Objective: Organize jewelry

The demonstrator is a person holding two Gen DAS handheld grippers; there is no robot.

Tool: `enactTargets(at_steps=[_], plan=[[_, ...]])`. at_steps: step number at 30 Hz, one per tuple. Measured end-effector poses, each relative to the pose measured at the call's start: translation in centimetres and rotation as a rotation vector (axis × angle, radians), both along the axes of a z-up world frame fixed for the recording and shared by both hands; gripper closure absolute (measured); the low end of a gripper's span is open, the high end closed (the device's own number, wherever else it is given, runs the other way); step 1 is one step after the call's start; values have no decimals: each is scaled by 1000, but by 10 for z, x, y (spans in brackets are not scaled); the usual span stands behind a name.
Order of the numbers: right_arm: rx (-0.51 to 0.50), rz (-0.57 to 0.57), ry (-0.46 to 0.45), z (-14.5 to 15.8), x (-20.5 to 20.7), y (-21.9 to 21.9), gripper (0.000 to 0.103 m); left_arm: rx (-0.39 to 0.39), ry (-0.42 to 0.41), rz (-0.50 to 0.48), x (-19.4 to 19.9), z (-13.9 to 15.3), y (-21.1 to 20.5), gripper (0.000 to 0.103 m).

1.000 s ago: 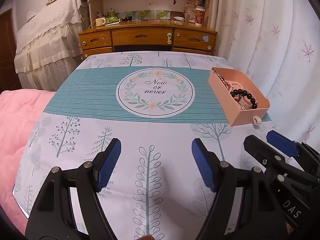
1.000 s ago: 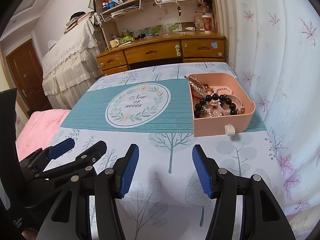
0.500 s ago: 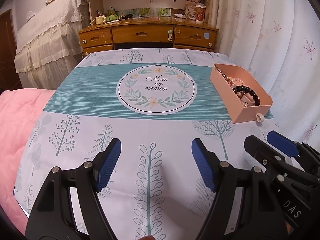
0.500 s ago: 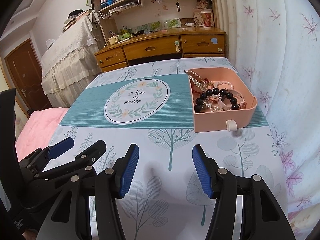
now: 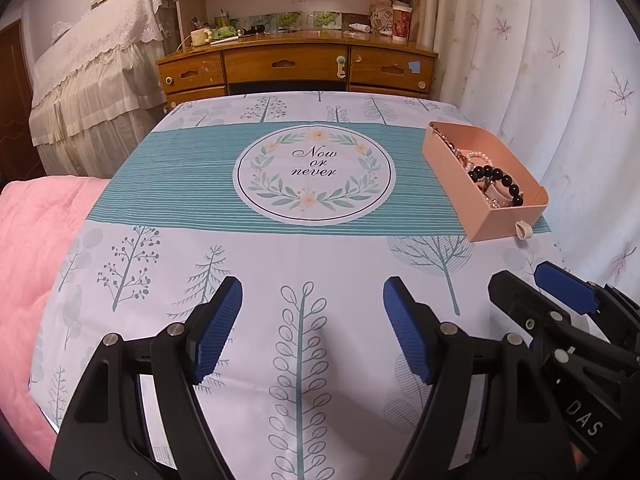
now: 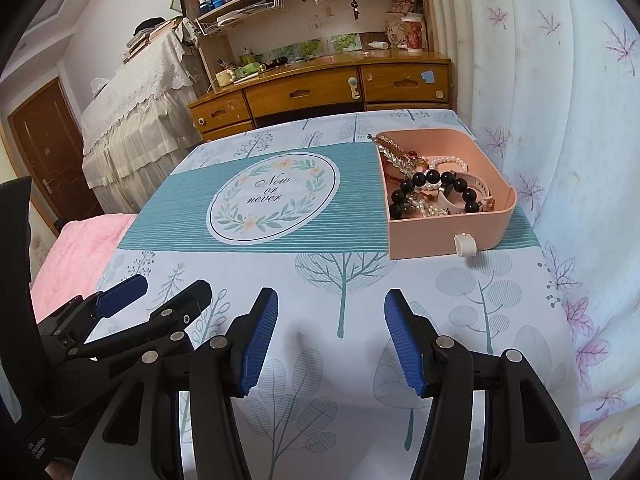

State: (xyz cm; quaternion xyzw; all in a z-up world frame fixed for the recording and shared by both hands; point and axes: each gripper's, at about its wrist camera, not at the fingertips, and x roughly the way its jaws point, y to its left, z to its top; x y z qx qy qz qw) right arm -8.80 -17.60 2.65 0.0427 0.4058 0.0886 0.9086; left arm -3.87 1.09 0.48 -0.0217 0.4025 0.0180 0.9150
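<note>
A pink open box (image 6: 432,236) with a white pull tab sits at the right side of the table; it also shows in the left wrist view (image 5: 452,176). It holds tangled jewelry: a black bead bracelet (image 6: 432,184), a white pearl strand (image 6: 448,160) and gold chains (image 6: 394,152). My left gripper (image 5: 312,328) is open and empty over the near table edge. My right gripper (image 6: 330,344) is open and empty, right of the left one and short of the box.
The table wears a tree-print cloth with a teal band and a "Now or never" wreath (image 5: 314,170). A pink blanket (image 5: 32,248) lies at the left. A wooden desk (image 5: 296,68) stands behind, a curtain (image 6: 560,120) at the right.
Both grippers have crept forward and slightly lower toward the table; the box looks a little nearer. Both stay open and empty.
</note>
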Motion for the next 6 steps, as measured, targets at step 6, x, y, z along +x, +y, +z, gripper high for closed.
enactTargets(at_steps=[6], plan=[[2, -1, 12, -4, 0, 1, 46, -1, 14, -1, 0, -4, 2, 32]])
